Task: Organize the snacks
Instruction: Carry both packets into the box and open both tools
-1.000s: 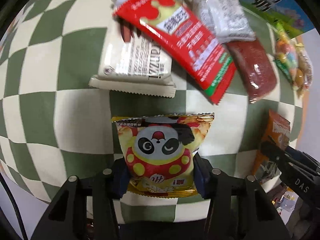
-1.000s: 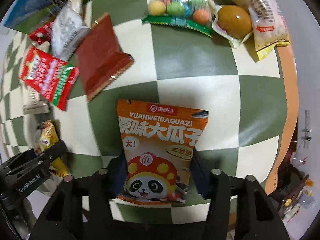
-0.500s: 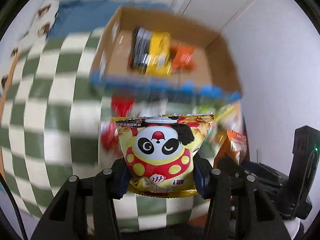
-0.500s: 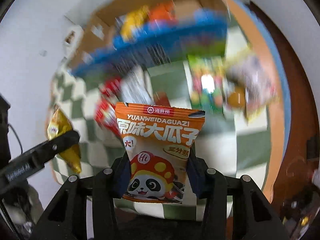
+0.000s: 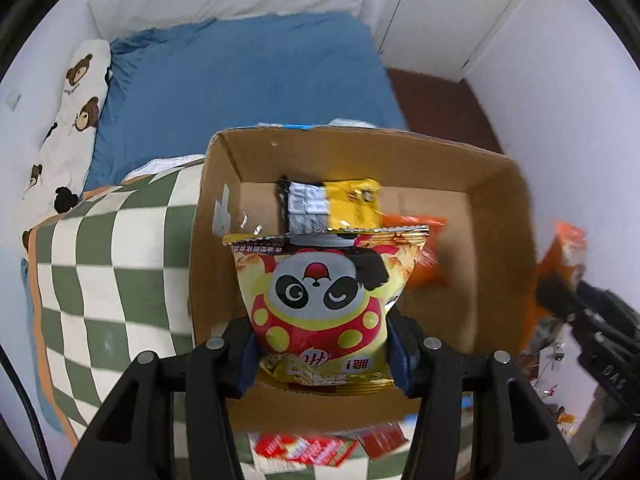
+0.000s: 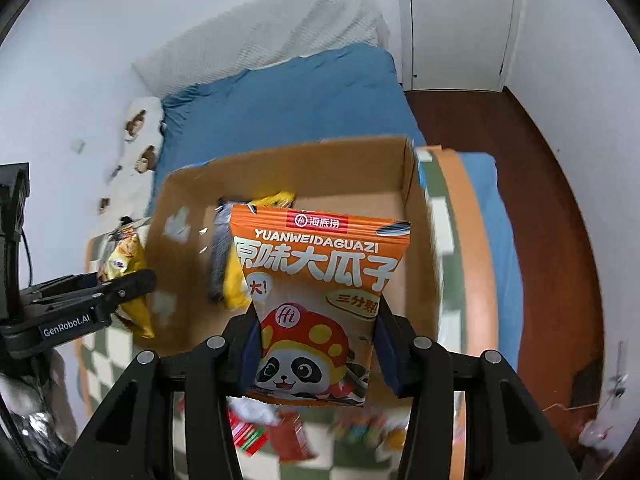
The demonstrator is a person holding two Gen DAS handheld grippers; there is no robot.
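My left gripper [image 5: 320, 354] is shut on a yellow panda snack bag [image 5: 324, 304] and holds it over the near edge of an open cardboard box [image 5: 496, 184]. My right gripper [image 6: 316, 354] is shut on an orange sunflower-seed bag [image 6: 320, 280] and holds it over the same cardboard box [image 6: 304, 164]. Inside the box lie a black-and-yellow packet [image 5: 332, 204] and an orange packet [image 5: 424, 248]. The left gripper with its bag also shows at the left of the right wrist view [image 6: 120, 288].
The box stands on a green-and-white checked cloth [image 5: 100, 264]. Red snack packets [image 5: 304, 448] lie on the cloth in front of the box. Behind is a bed with a blue sheet [image 5: 248, 76] and a bear-print pillow [image 5: 68, 120]. A white door [image 6: 456, 24] stands at the back right.
Both grippers have lifted their bags off the cloth and swung from the snack pile up to the cardboard box. Both bags stay clamped.
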